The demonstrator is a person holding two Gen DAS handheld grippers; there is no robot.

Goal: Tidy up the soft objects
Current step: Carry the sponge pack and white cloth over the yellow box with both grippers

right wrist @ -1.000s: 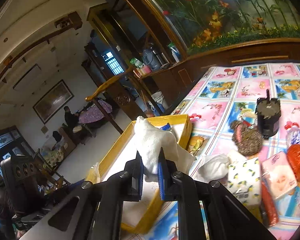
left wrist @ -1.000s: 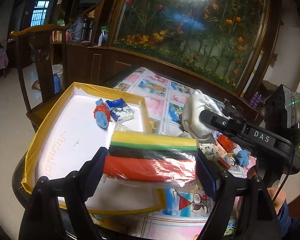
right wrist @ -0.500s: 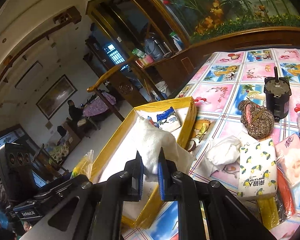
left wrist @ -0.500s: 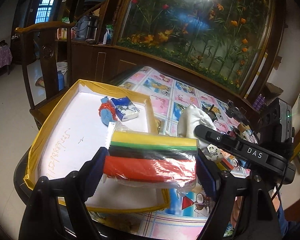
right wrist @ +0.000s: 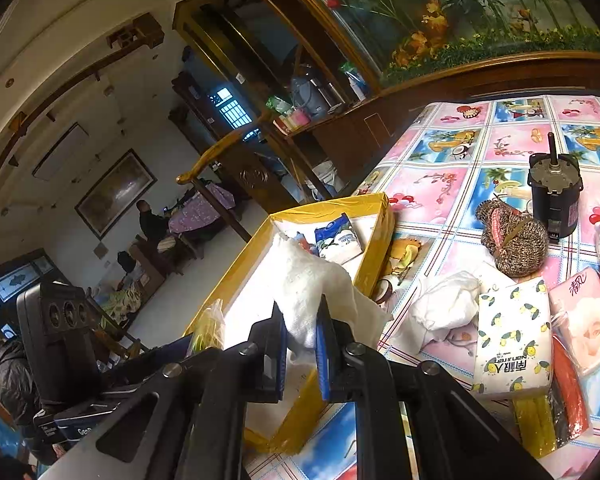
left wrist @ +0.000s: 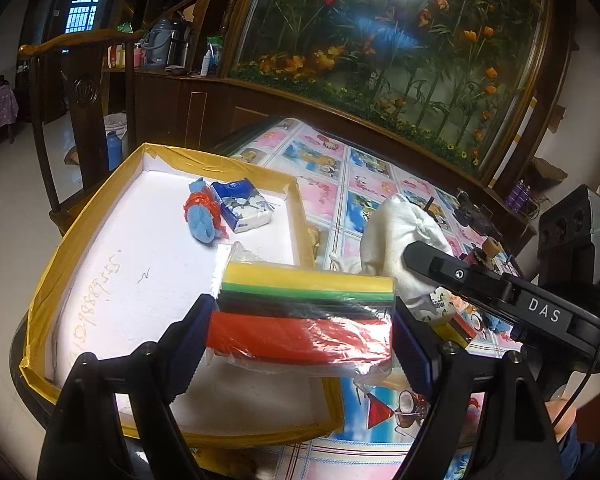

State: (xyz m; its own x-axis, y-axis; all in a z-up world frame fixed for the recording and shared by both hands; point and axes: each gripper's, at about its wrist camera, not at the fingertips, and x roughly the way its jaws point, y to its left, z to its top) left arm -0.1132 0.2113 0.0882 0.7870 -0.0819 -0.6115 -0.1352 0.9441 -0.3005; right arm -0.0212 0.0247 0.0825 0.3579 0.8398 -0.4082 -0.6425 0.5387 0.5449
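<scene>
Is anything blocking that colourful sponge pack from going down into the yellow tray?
Nothing visible blocks it. The left claw holds the sponge pack over bare white floor of the yellow tray. The tissue packet and blue bundle lie further back, clear of it.

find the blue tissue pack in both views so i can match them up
Left wrist: the tissue pack lies in the yellow tray, upper middle of the picture, beside a blue cloth roll.
Right wrist: the same pack shows at the tray's far end, just above centre, behind the white cloth held in the right gripper.
Shared landmark: the tray's yellow rim.
</scene>
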